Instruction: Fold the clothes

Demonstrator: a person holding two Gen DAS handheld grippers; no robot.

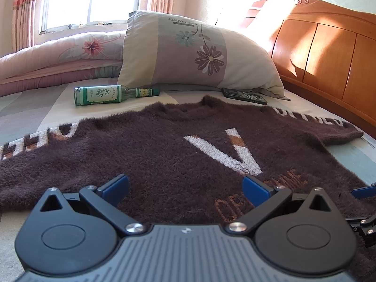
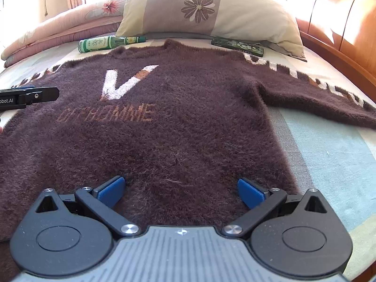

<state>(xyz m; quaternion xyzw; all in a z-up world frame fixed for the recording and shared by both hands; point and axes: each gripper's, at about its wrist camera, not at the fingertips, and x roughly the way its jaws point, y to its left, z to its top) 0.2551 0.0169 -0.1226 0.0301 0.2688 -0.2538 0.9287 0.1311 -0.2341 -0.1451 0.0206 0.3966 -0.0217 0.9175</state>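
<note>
A fuzzy dark brown sweater (image 1: 150, 150) (image 2: 188, 122) lies flat and face up on the bed, collar toward the pillow, both sleeves spread out sideways. It bears a white V and orange lettering. My left gripper (image 1: 185, 188) hovers open over the sweater's lower hem area, nothing between its blue pads. My right gripper (image 2: 181, 189) is open too, above the hem near the sweater's right side. The right gripper's tip (image 1: 363, 191) shows at the right edge of the left wrist view; the left gripper (image 2: 28, 97) reaches in from the left of the right wrist view.
A green glass bottle (image 1: 112, 95) (image 2: 108, 43) lies on its side beyond the collar. A dark flat box (image 1: 244, 95) (image 2: 237, 45) rests by a flowered pillow (image 1: 199, 51) (image 2: 206, 9). A folded pink quilt (image 1: 58, 56) sits far left; a wooden headboard (image 1: 329, 56) borders the right.
</note>
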